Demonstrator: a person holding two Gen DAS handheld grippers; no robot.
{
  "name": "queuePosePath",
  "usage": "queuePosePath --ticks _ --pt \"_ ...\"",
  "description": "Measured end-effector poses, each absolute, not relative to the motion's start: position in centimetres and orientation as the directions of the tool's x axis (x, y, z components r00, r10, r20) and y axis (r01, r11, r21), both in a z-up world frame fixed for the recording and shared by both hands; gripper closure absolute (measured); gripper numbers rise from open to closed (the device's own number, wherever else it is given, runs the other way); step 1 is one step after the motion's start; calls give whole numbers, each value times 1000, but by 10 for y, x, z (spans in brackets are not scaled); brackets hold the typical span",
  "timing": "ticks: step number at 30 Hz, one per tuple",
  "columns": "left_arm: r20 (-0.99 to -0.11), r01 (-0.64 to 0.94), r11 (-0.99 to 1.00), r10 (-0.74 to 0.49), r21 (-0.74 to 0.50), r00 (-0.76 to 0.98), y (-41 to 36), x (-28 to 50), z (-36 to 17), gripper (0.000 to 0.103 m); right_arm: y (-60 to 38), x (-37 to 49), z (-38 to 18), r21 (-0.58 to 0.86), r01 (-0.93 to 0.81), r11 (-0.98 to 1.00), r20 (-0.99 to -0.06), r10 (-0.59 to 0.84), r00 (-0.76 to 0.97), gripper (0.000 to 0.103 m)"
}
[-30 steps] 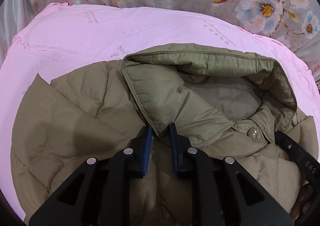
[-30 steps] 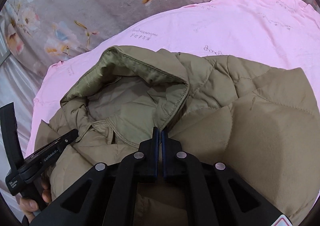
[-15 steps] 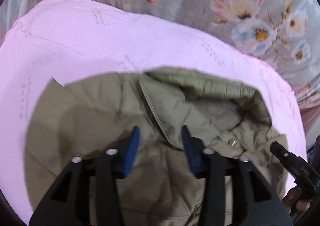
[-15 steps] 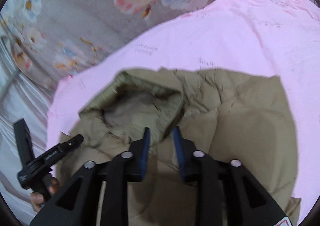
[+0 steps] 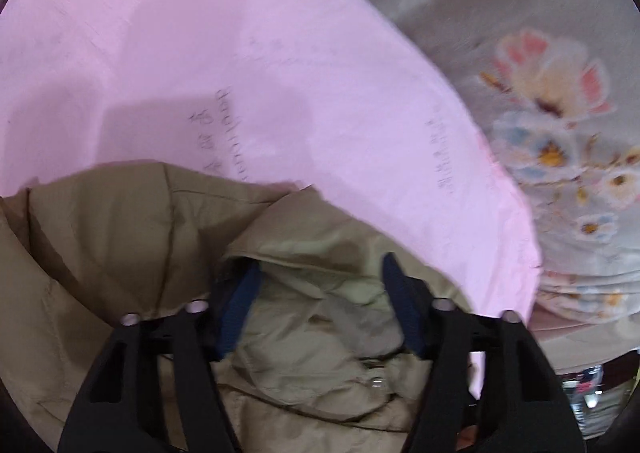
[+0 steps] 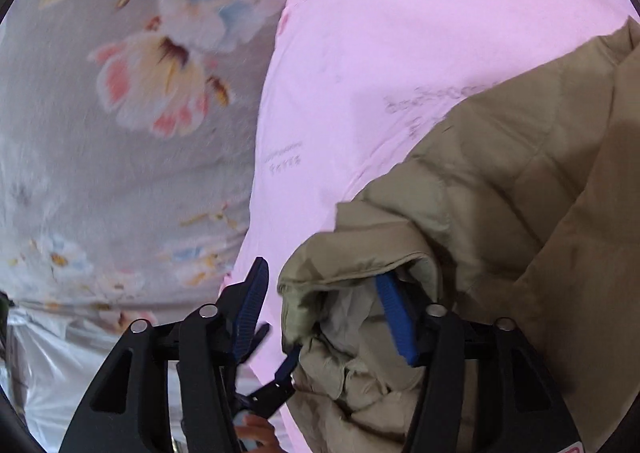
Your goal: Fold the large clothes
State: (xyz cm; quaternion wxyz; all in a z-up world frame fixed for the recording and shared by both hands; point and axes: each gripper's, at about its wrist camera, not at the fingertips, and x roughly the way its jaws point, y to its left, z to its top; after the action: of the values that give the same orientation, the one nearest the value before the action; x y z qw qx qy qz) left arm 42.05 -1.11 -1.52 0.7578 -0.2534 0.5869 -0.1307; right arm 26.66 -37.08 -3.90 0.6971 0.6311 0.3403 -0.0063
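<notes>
An olive quilted hooded jacket [image 5: 120,237] lies on a pink sheet [image 5: 240,65]. My left gripper [image 5: 318,277] is open wide, its blue-padded jaws on either side of the hood opening, holding nothing. In the right wrist view the jacket [image 6: 520,181] fills the right side, with the hood [image 6: 360,277] bunched low in the middle. My right gripper [image 6: 320,289] is open wide over the hood's edge; its right finger sits inside the hood fold, its left finger over the pink sheet [image 6: 400,33]. The left gripper's tips [image 6: 280,377] show below it.
A grey floral bedspread [image 5: 560,101] lies under the pink sheet and shows in the right wrist view [image 6: 120,93]. Shiny white fabric [image 6: 52,373] hangs at the bed's edge. The sheet's edge [image 5: 516,213] runs close to the hood.
Both grippers went from shut or nearly shut on the collar to wide open, let the jacket go, and shifted toward the hood. The views swung and are blurred.
</notes>
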Motion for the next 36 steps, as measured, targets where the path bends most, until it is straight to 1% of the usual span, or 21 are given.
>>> queuePosePath --ticks 1,2,3,4,6,9,13,15,18,23,25,26,27,28,29,30,31,34,36 --pt "-847 -75 866 -460 -494 268 -16 418 -16 66 -371 268 -37 854 454 253 -520 409 750 79" --pt "-870 -35 897 -417 -441 261 -22 414 -17 70 -369 270 -34 818 467 335 -572 395 719 82" --pt "-883 -8 913 -393 -409 258 -25 411 -19 73 -366 271 -31 787 467 403 -609 384 695 89" --pt "-889 16 923 -375 -385 261 -28 406 -19 76 -362 272 -28 735 465 494 -660 363 658 91" --pt "-899 68 942 -334 -329 283 -33 397 -21 78 -352 273 -23 647 427 631 -725 337 601 94" --pt "-900 126 961 -273 -244 341 -44 385 -19 79 -337 277 -20 502 361 786 -790 247 562 96" --pt "-884 168 976 -197 -137 424 -57 374 -16 79 -318 280 -21 356 319 878 -822 133 553 96" --pt "-867 189 979 -161 -79 471 -62 369 -16 79 -308 281 -22 276 296 914 -825 68 561 96" --pt "-845 197 980 -130 -29 519 -67 364 -17 79 -297 284 -24 189 279 942 -820 -5 573 96" --pt "-816 192 981 -80 39 573 -73 357 -17 79 -292 284 -24 130 268 955 -809 -54 585 94" --pt "-811 191 981 -81 38 579 -72 356 -16 79 -294 285 -23 147 261 954 -810 -36 585 93" --pt "-810 194 981 -100 17 577 -68 355 -14 79 -296 281 -21 155 257 954 -812 -25 583 92" --pt "-810 197 980 -123 -9 574 -63 353 -11 79 -297 277 -17 160 250 955 -817 -14 577 90" --pt "-809 203 978 -152 -41 568 -55 350 -7 76 -296 272 -13 165 244 956 -819 -5 574 84" --pt "-806 212 973 -194 -87 560 -46 346 0 75 -296 262 -6 172 236 956 -815 4 579 82" --pt "-800 212 971 -216 -113 559 -39 344 6 68 -294 255 0 176 226 958 -811 11 586 80" --pt "-795 206 971 -220 -123 566 -33 343 14 64 -293 247 9 181 207 961 -801 22 598 80" --pt "-778 185 972 -228 -145 586 -24 355 45 64 -292 240 34 174 192 966 -769 12 639 79" --pt "-775 175 972 -233 -160 588 -31 369 56 64 -288 253 46 180 181 967 -751 16 660 79"
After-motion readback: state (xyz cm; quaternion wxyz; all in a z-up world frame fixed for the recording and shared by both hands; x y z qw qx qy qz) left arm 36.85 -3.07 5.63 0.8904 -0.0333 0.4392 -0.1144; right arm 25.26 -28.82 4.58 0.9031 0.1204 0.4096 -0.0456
